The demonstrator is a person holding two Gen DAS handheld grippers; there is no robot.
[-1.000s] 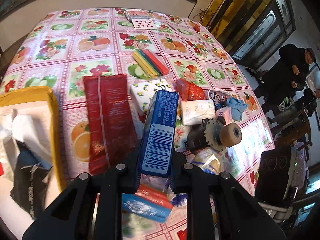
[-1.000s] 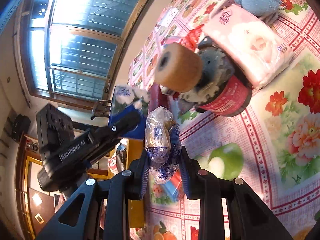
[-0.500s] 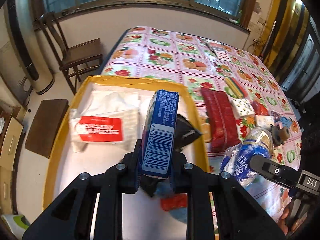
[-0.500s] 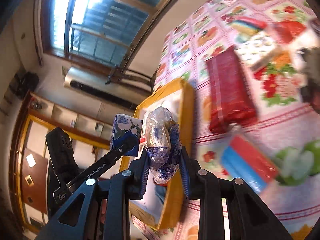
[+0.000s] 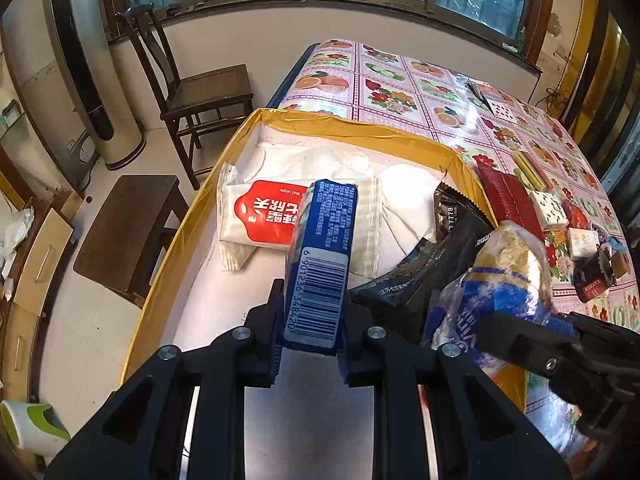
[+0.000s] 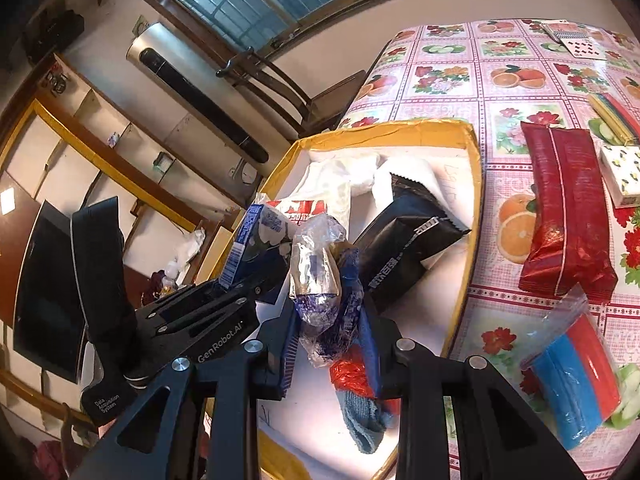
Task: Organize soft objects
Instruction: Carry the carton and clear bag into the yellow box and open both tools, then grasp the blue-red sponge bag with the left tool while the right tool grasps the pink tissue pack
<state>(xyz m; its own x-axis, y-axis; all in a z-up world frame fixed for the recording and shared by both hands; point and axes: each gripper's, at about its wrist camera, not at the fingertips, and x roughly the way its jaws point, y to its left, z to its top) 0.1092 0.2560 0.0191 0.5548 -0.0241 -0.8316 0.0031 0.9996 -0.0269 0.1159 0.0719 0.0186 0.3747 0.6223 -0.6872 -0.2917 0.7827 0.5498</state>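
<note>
The blue pack (image 5: pixel 320 264) is pinched in the left gripper (image 5: pixel 310 354) and the crinkly bag (image 6: pixel 320 276) in the right gripper (image 6: pixel 332 344) — both hang over the yellow box (image 5: pixel 360 130). Best to lower them first, then let go. Inside lie wipes (image 5: pixel 272 220) and a black pouch (image 5: pixel 432 272).

The blue cloth (image 6: pixel 362 420) (low in the box (image 6: pixel 474 200)) lies half hidden behind the right tool (image 6: pixel 332 344).
</note>
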